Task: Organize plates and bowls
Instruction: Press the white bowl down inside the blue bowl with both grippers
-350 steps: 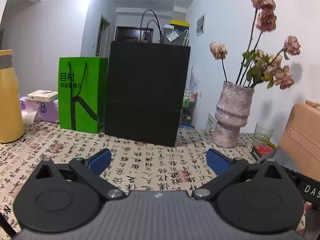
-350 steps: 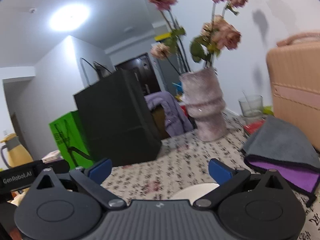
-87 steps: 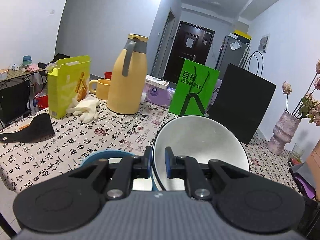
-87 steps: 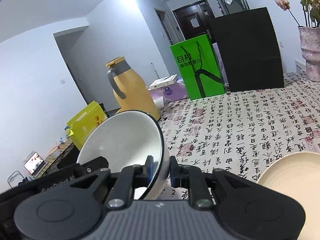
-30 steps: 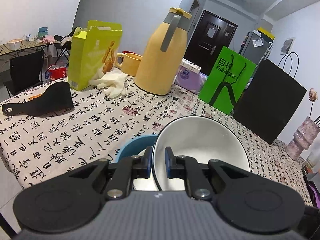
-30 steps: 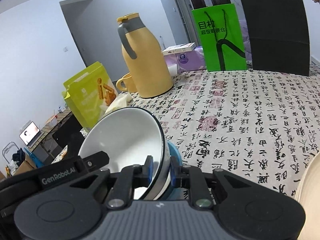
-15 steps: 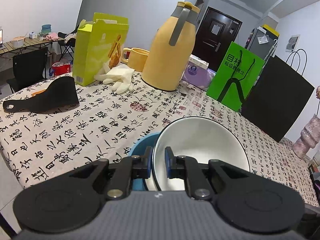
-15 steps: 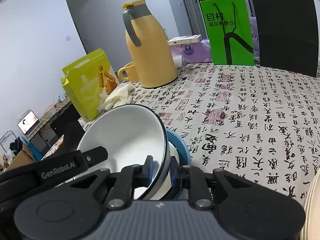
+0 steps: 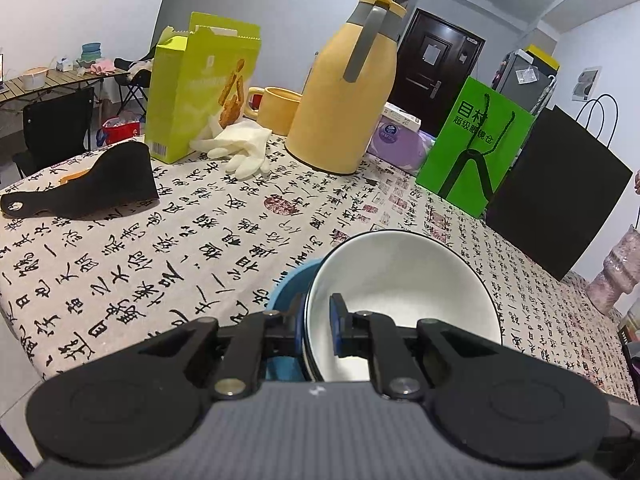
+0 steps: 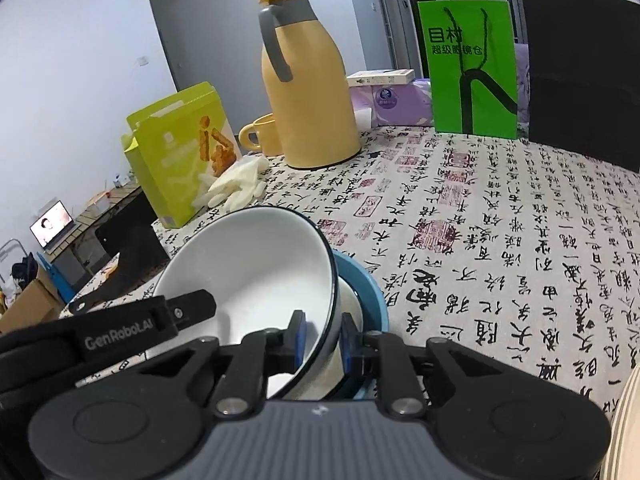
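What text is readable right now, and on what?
"目村" over a smaller line too blurred to trust: green bag.
"GenRobot.AI": left gripper, its arm seen in the right wrist view.
Calligraphy on tablecloth: not readable.
Snack box, tissue pack: too small.

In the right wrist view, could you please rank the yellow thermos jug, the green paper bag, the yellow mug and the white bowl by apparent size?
1. White bowl, though it is nearest the camera.
2. Yellow thermos jug and green paper bag, too alike to separate.
3. Yellow mug, partly hidden behind the jug.
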A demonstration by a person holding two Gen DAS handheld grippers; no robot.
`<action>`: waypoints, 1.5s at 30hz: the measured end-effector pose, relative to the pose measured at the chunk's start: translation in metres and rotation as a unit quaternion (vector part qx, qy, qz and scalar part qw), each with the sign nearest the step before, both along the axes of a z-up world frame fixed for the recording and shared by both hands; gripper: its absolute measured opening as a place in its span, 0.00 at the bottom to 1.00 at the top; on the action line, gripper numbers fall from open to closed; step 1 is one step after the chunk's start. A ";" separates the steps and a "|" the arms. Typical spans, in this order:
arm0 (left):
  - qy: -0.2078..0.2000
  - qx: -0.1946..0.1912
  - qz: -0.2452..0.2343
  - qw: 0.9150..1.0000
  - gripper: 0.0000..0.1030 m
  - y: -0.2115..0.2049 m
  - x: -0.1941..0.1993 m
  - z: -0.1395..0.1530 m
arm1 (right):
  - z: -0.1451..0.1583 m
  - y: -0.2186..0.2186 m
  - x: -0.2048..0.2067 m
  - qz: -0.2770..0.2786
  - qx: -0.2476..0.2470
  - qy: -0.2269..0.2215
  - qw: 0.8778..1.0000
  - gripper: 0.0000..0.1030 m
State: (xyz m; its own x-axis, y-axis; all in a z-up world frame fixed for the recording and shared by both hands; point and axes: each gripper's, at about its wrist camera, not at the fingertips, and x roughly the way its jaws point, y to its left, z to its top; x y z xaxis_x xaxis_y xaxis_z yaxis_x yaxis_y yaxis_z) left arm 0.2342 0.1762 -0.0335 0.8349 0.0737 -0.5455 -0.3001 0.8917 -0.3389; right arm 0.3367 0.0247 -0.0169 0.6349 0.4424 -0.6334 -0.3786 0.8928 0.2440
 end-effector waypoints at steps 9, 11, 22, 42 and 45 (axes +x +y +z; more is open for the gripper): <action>-0.001 -0.005 -0.006 1.000 0.12 0.003 -0.002 -0.001 | 0.001 0.000 -0.003 0.005 -0.012 -0.017 1.000 0.18; -0.002 -0.004 -0.007 1.000 0.11 0.004 -0.002 -0.002 | 0.001 -0.001 -0.002 0.007 -0.010 -0.017 1.000 0.18; -0.004 -0.009 -0.009 1.000 0.11 0.005 -0.003 -0.004 | 0.004 -0.005 -0.006 0.008 0.002 -0.014 1.000 0.21; -0.007 0.002 -0.005 1.000 0.10 0.001 -0.004 -0.005 | 0.011 -0.002 -0.014 0.002 -0.016 -0.036 0.999 0.20; -0.008 0.002 -0.005 1.000 0.11 0.001 -0.004 -0.004 | 0.011 -0.002 -0.014 0.003 -0.018 -0.036 0.999 0.20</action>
